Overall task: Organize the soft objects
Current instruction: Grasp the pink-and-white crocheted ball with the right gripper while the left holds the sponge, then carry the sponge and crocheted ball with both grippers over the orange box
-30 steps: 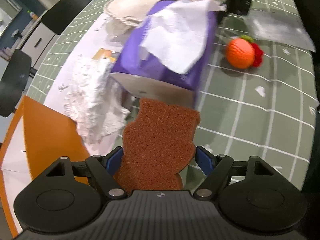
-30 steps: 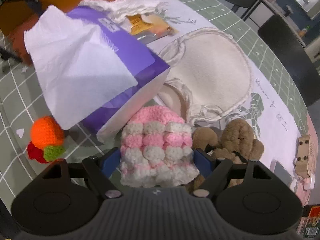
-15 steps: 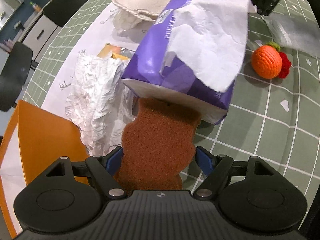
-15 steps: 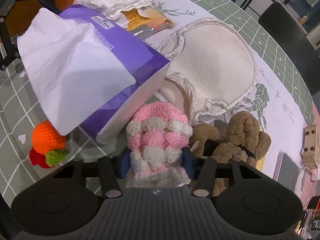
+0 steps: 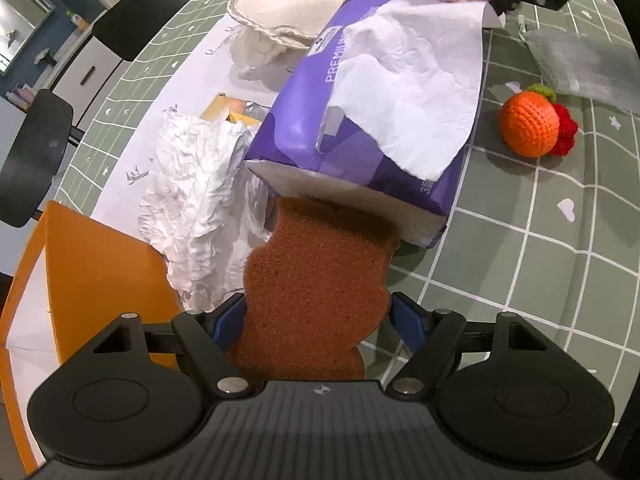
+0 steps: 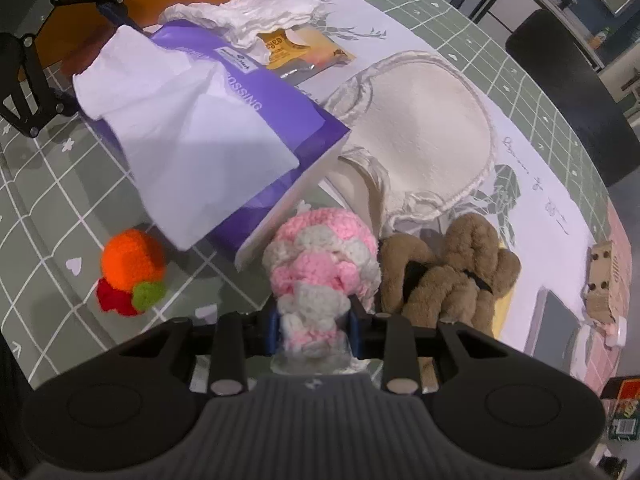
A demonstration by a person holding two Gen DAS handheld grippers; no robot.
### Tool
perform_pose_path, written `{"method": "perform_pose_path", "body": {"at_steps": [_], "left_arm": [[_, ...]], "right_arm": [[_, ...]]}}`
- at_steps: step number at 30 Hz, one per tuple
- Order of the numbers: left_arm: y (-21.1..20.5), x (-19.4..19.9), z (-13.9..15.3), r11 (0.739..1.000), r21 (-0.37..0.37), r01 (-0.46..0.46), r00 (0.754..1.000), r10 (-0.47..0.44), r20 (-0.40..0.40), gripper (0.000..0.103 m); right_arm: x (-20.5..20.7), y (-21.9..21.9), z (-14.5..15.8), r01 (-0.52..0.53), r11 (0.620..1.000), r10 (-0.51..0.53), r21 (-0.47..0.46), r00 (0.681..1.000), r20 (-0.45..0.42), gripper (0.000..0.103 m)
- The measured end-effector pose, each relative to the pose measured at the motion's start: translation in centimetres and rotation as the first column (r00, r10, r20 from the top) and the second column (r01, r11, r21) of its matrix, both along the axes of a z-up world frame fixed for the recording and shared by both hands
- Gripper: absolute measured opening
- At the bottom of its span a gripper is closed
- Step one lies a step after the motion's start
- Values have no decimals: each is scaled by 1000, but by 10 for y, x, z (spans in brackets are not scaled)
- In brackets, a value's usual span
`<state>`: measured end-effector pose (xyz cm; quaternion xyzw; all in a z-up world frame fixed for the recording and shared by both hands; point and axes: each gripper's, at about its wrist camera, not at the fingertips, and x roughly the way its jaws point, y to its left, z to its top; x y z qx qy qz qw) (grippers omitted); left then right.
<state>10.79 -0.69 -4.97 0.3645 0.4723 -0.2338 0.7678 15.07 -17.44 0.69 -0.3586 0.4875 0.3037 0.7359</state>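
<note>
Two wrist cameras look down at a green surface (image 5: 560,264) marked with a white grid and strewn with soft items.

In the left wrist view, the left tongs (image 5: 318,320) stand wide, and their blue pads press both sides of a rust-brown sponge (image 5: 320,276) with a wavy outline. The sponge's far end meets the near end of a purple tissue pack (image 5: 360,152), and a white tissue (image 5: 416,92) drapes out of the pack's top. To the left of the sponge lies crumpled white paper (image 5: 196,196), with an orange board (image 5: 92,276) nearer on the left. To the right, well apart from the pack, sits an orange crocheted ball (image 5: 528,122) with red and green trim.

In the right wrist view, the right tongs (image 6: 314,330) have just been closing and are now narrow, squeezing the near end of a pink and white crocheted toy (image 6: 322,268) between the pads. The toy's far end sits against the white end of the tissue pack. Just beside it on the right lies a brown plush toy (image 6: 460,276). Beyond them rests a round cream cloth bag (image 6: 428,136) on a white paper sheet (image 6: 532,152). The crocheted ball lies near left of the toy. The left tongs appear at the far left edge.
</note>
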Motion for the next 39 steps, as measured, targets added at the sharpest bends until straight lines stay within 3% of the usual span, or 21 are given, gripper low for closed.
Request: {"method": "perform_pose_path", "body": {"at_steps": [12,25,29,39], "left_arm": [[5,-53,8,999,-12,42,999,-42,-19,89],[34,-124,31,998,-49,48,999,-47,22,89],[54,-132,48,999,-44,21,998,-19,61,89],[106,-139,125,974,-227,0,995,23,100,87]], "right_arm": [[-60,9,21,-81,993,79,-87,996,-27,32],[-131,94,38,-302,951,298,-65,952,-63,32],[-138,129,46,-358,933,356,-40,933,-47,32],[-135,193,87,-429,903,430,-16,902,41,32]]}}
